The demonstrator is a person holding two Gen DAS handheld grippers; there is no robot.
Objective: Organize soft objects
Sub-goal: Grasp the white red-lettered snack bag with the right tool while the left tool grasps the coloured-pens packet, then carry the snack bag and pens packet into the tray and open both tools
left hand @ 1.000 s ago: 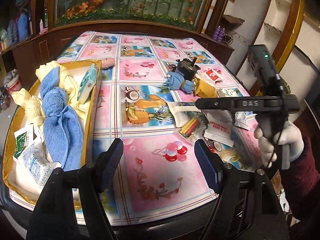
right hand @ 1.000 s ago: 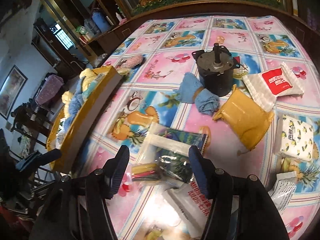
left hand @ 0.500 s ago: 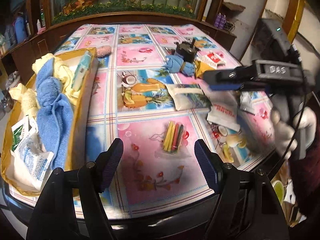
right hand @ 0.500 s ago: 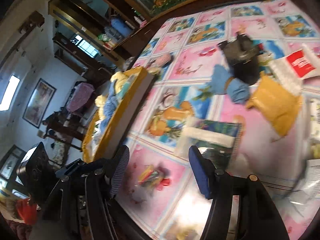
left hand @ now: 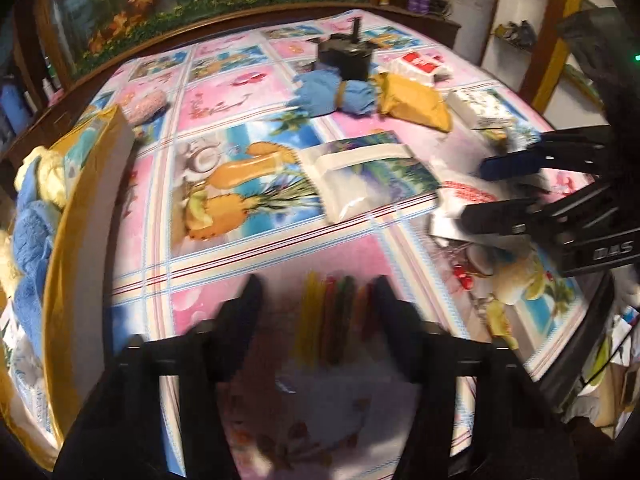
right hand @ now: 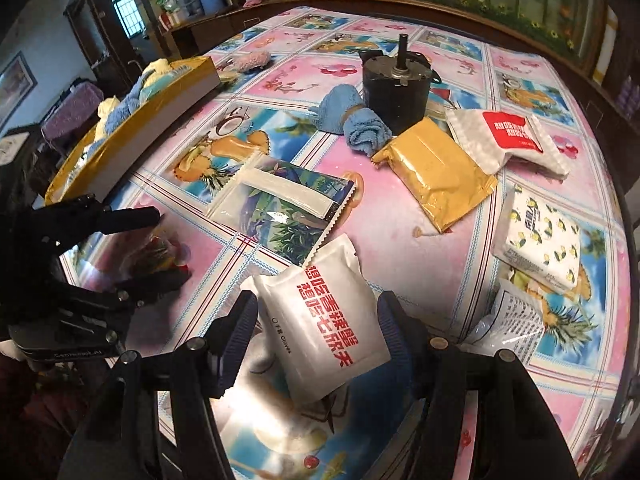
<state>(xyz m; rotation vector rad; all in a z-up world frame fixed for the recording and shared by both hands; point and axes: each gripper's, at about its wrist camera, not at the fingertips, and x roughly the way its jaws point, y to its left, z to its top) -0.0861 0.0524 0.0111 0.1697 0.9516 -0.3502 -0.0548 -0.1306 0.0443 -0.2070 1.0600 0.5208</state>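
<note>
A clear bag of coloured sticks (left hand: 332, 320) lies near the table's front edge. My left gripper (left hand: 316, 290) is down around it and its jaws are closing, with a gap still showing on the left side. The view there is blurred. A white packet with red characters (right hand: 324, 280) lies flat between the fingers of my right gripper (right hand: 316, 314), which stands open over it. The gold box (left hand: 80, 208) at the left holds a blue towel (left hand: 32, 240) and pale yellow soft things.
Further back lie a pictured pouch (right hand: 280, 200), a rolled blue cloth (right hand: 352, 120), a black motor (right hand: 396, 80), a yellow packet (right hand: 436, 172), a red-labelled white packet (right hand: 508, 136) and a lemon-print tissue pack (right hand: 540, 236). A pink fluffy thing (right hand: 252, 60) sits behind the box.
My left gripper came down over the bag of coloured sticks and its jaws narrowed. My right gripper swung over and lowered, so the white packet now lies between its fingers.
</note>
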